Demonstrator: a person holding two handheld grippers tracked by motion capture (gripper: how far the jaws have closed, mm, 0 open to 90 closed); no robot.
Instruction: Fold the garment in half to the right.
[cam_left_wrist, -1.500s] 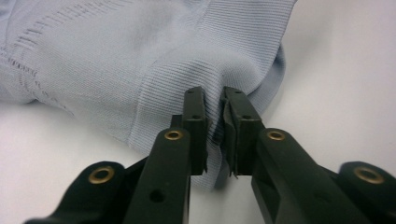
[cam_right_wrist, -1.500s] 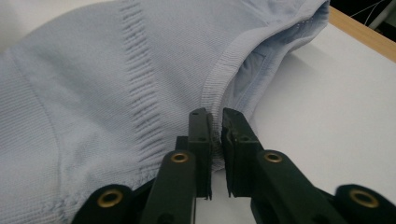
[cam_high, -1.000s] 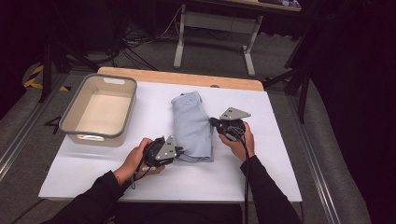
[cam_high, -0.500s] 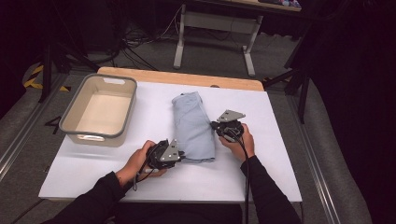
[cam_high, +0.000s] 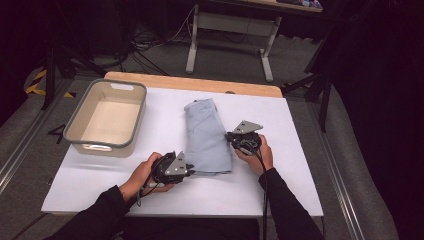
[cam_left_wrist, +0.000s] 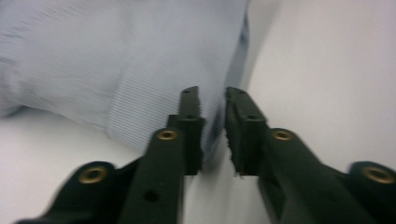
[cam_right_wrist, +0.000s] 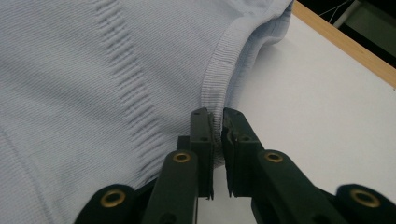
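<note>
Lying folded mid-mat (cam_high: 300, 165) right of the bin (cam_high: 107, 119), garment (cam_high: 206, 135) edge between both just-opening jaws, left gripper (cam_left_wrist: 213, 100) and right gripper (cam_right_wrist: 217, 116) slightly apart, unobstructed.

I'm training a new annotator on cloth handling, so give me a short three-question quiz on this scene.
1. True or false: the light blue folded garment lies inside the beige bin.
2. Which gripper is at the garment's near corner? A) left gripper B) right gripper
3. In the right gripper view, what part of the garment sits between the jaws?

Key:
1. False: it lies on the white table cover, beside the bin.
2. A
3. Its ribbed edge, in a narrow gap; the jaws have just been opening.
</note>
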